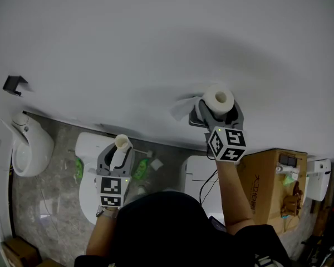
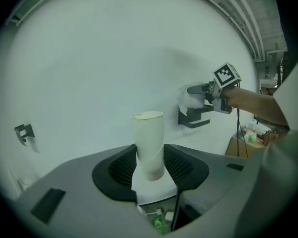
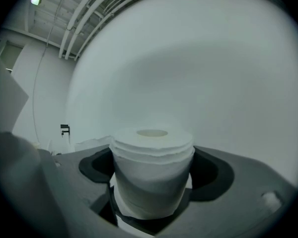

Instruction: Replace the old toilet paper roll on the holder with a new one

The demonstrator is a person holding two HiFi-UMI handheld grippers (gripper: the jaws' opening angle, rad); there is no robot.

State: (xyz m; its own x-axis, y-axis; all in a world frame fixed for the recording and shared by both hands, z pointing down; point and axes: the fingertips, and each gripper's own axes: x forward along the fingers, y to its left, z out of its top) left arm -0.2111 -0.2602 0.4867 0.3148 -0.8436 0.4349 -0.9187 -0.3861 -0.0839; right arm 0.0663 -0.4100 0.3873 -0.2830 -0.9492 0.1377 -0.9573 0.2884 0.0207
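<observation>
Jaws of the left gripper (image 2: 150, 168) are clenched on a bare tube (image 2: 148, 142) — upright, its lower part between the pads. Right gripper (image 3: 151, 192) grips a full roll (image 3: 152, 167), also on end, filling the gap between its pads. Just past the right jaws, under the roll, the holder (image 2: 192, 119) juts from the wall (image 2: 89, 58) — whether roll and holder touch is unclear.
</observation>
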